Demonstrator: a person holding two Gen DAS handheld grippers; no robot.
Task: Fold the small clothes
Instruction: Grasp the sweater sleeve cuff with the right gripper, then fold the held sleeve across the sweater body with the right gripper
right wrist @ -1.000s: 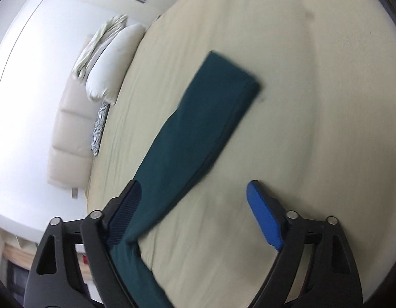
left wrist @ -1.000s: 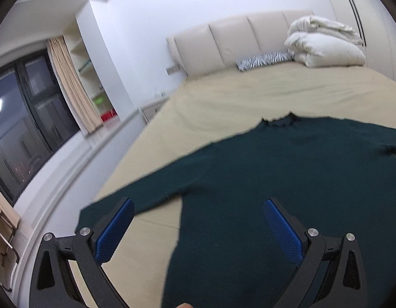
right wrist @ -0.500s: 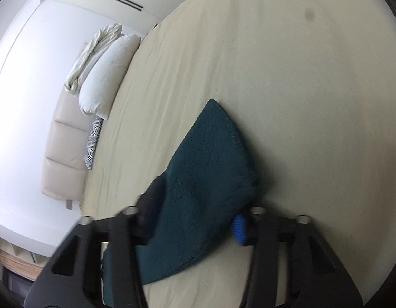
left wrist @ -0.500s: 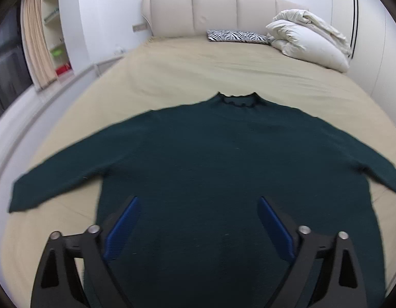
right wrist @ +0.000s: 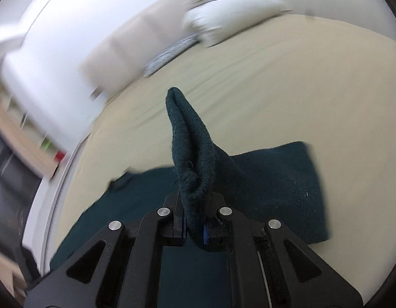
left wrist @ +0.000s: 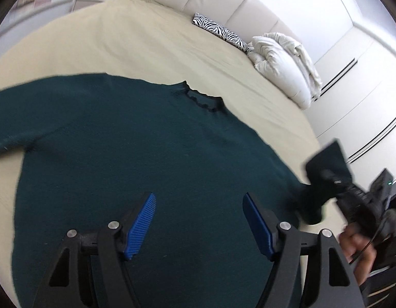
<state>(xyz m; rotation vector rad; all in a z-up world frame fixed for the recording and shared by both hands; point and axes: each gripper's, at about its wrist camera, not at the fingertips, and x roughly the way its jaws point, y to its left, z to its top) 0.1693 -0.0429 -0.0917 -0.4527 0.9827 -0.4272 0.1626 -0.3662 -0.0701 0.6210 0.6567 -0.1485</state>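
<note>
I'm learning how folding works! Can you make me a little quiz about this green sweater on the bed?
1. True or false: the right hand-held gripper is shut on the sweater's sleeve.
2. What lies between the left hand-held gripper's open blue pads?
A. a sock
B. nothing, only the dark green sweater underneath
C. the zebra-print pillow
3. Fill in: the white duvet is bundled near the bed's ____.

Key: 1 true; 2 B; 3 headboard.
</note>
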